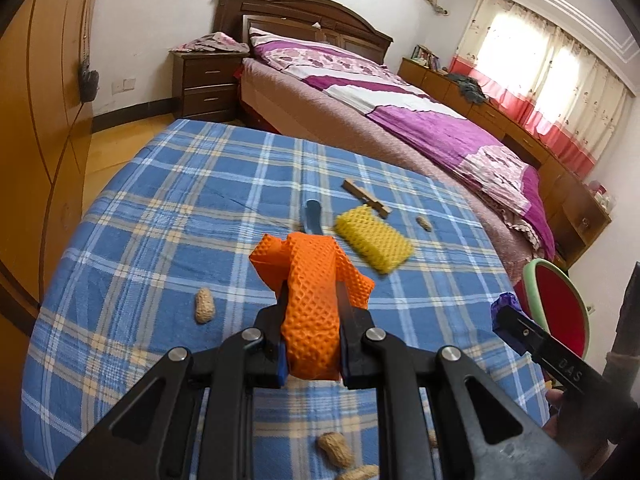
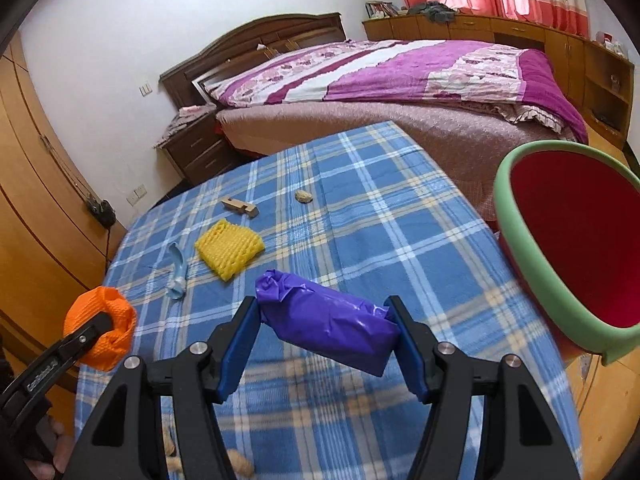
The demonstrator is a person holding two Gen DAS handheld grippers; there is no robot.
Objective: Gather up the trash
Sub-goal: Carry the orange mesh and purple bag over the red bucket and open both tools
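Currently, two hand-held claws hover above a table covered in a blue checked cloth (image 1: 168, 208), each carrying a piece of rubbish.

The left gripper (image 1: 310, 308) has its jaws squeezed almost together on an orange foam net (image 1: 310, 288), which bulges out ahead of the fingertips. The tight pinch suits it, since the soft mesh flattens under pressure.

The right gripper (image 2: 326, 326) stands about half open, its blue pads pressed against the two ends of a crumpled purple plastic wrapper (image 2: 328, 320). The wrapper lies crosswise and slightly tilted between the jaws, so the wide stance appears to come from gripping it lengthwise.

Just to the right of the right claw, off the table's edge, is a bin with a red inside and a pale green rim (image 2: 516, 248), its mouth tipped toward the claw. It is most likely where both pieces will be dropped.

Ahead of both claws, more rubbish lies on the cloth: a yellow foam net (image 2: 230, 250), a limp pale blue balloon-like scrap (image 2: 178, 276), a small wooden piece (image 2: 240, 206) and a peanut shell (image 2: 304, 197) furthest away. Further peanuts (image 1: 205, 306) lie beside and beneath the left claw.

Beyond the table is a bed with a purple quilt (image 1: 420, 116).
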